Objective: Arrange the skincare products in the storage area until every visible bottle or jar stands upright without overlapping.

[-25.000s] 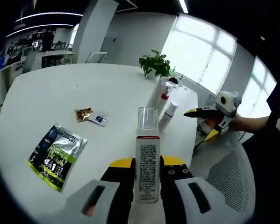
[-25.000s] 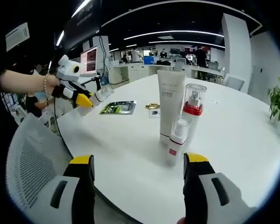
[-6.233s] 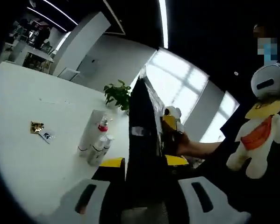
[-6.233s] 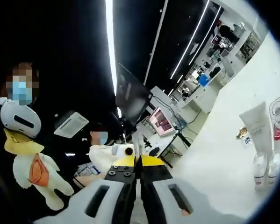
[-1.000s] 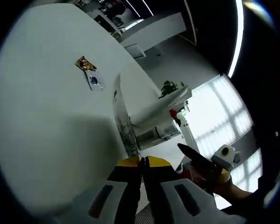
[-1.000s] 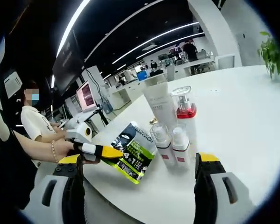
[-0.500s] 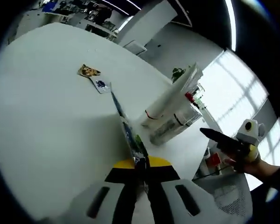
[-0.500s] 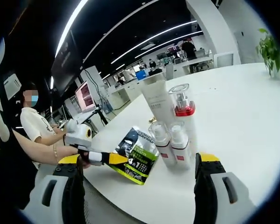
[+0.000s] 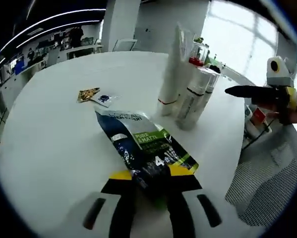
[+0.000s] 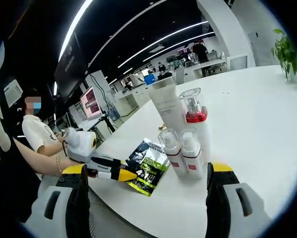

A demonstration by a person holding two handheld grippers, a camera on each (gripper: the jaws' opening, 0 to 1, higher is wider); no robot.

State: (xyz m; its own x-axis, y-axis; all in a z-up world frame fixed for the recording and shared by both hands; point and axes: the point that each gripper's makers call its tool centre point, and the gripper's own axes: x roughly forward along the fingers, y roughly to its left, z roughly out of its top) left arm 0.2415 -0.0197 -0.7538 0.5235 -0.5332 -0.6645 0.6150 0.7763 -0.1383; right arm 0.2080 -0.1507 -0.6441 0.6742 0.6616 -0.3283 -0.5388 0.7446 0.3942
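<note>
A dark pouch with green print (image 9: 146,146) lies flat on the white round table (image 9: 49,144), its near end between the parted jaws of my left gripper (image 9: 150,174). Beyond it stand a tall white tube (image 9: 174,64), a red-collared pump bottle (image 9: 198,58) and two small clear-capped bottles (image 9: 195,96), all upright and close together. In the right gripper view the tube (image 10: 168,111), pump bottle (image 10: 195,124) and small bottles (image 10: 182,152) stand ahead of my open right gripper (image 10: 148,168), which holds nothing. The left gripper (image 10: 126,174) sits at the pouch's (image 10: 148,163) edge.
Two small sachets (image 9: 94,95) lie on the table left of the tube. A mesh chair (image 9: 267,183) stands at the table's near right edge, where the right gripper (image 9: 232,91) hovers. A seated person (image 10: 36,134) and desks with monitors are behind; a plant (image 10: 287,54) stands far right.
The pouch, held edge-up in my shut left gripper before, now lies flat on the table and the left jaws have parted. The right gripper has stayed still and open.
</note>
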